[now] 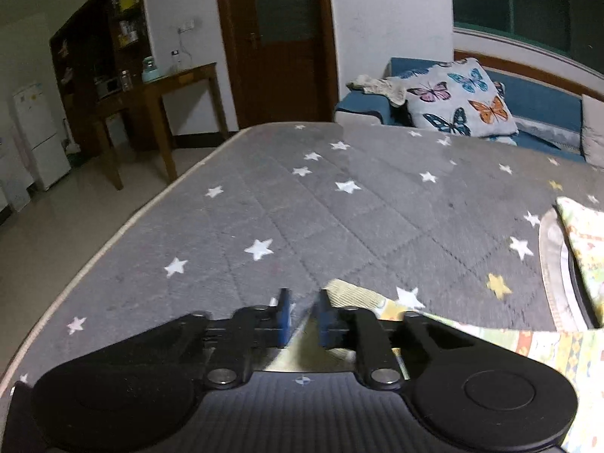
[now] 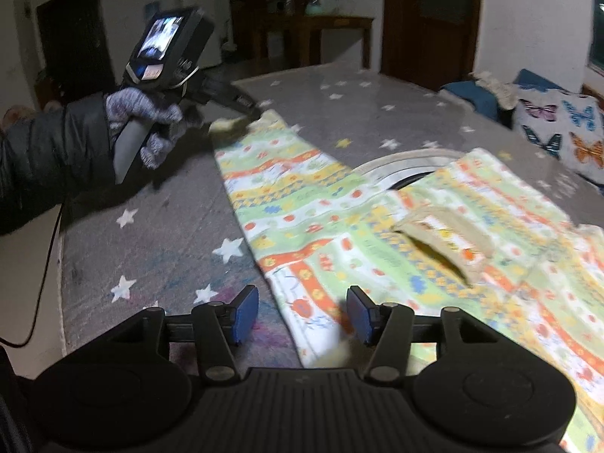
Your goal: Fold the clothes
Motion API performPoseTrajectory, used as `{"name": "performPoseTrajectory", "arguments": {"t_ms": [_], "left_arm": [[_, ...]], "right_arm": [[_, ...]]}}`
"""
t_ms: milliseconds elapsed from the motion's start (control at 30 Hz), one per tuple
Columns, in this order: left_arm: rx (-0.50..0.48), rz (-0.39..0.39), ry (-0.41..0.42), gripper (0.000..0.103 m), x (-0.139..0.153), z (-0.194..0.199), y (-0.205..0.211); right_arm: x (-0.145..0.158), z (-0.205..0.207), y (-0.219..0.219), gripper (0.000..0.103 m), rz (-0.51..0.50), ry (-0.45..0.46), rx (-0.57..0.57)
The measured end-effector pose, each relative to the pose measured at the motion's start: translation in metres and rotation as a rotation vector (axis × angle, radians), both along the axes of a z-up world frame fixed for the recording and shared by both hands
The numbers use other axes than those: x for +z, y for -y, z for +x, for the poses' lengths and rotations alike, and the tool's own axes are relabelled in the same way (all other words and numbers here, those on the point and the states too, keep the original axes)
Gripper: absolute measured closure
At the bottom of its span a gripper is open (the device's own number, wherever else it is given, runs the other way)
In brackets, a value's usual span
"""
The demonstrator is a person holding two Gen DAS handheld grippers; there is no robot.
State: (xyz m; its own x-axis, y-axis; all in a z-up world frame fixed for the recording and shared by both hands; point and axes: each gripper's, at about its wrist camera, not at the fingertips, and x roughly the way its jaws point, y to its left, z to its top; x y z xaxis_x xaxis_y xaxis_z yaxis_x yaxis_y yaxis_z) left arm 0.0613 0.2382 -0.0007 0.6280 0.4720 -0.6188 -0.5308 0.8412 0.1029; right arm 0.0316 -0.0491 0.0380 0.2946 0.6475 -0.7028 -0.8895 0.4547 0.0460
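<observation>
A flower-patterned garment [image 2: 339, 226] in green, orange and yellow lies spread on the grey star-print table cover [image 2: 158, 234]. My left gripper [image 1: 305, 315] is shut on a cuff of the garment [image 1: 355, 294], seen from the right wrist view at the far left end of the cloth [image 2: 241, 113]. My right gripper [image 2: 302, 315] is open, its blue pads either side of the garment's near edge, just above it. A folded cuff or pocket flap [image 2: 445, 238] lies on the cloth's middle.
A round pale-rimmed object [image 2: 400, 166] lies partly under the garment. A butterfly cushion [image 1: 456, 98] sits on a blue sofa [image 1: 536, 102] behind the table. A wooden side table [image 1: 166, 90] and door [image 1: 279, 37] stand beyond the left edge.
</observation>
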Motion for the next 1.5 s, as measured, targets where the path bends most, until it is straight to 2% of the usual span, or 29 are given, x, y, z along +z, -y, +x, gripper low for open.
{"name": "performPoseTrajectory", "arguments": {"t_ms": [33,167,233,433,500,700,800,1000,1133,1333,1500], "left_arm": [[0.004,-0.001,0.005,0.056,0.004,-0.003,0.001],[-0.062,0.012,0.034,0.053,0.020,-0.011,0.020],[-0.104,0.009,0.039,0.044,0.027,-0.013,0.036],[-0.271,-0.028,0.053,0.040,0.038,-0.009,0.096],[-0.346,-0.048,0.057,0.039,0.040,-0.003,0.120],[-0.554,-0.093,0.040,0.039,0.040,0.022,0.196],[-0.657,-0.101,0.023,0.039,0.035,0.031,0.237],[-0.839,-0.088,-0.024,0.039,0.017,0.035,0.305],[-0.923,-0.053,-0.055,0.039,0.005,0.031,0.340],[-0.984,-0.026,-0.088,0.039,-0.004,0.023,0.361],[-0.996,-0.023,-0.105,0.039,-0.007,0.024,0.366]], "right_arm": [[0.005,-0.001,0.008,0.050,0.013,0.000,-0.023],[0.006,0.000,0.052,0.050,0.038,-0.022,-0.163],[0.003,0.001,0.076,0.050,0.046,-0.037,-0.242],[-0.005,0.004,0.148,0.053,0.067,-0.083,-0.479],[-0.008,0.005,0.171,0.059,0.075,-0.098,-0.558],[-0.012,-0.009,0.191,0.060,0.086,-0.105,-0.560],[-0.005,-0.009,0.206,0.060,0.107,-0.077,-0.618],[-0.006,0.007,0.258,0.060,0.134,-0.041,-0.813],[-0.010,0.018,0.287,0.060,0.096,0.028,-0.934],[-0.020,0.034,0.344,0.060,0.062,0.084,-1.151],[-0.030,0.039,0.374,0.060,0.062,0.070,-1.251]]}}
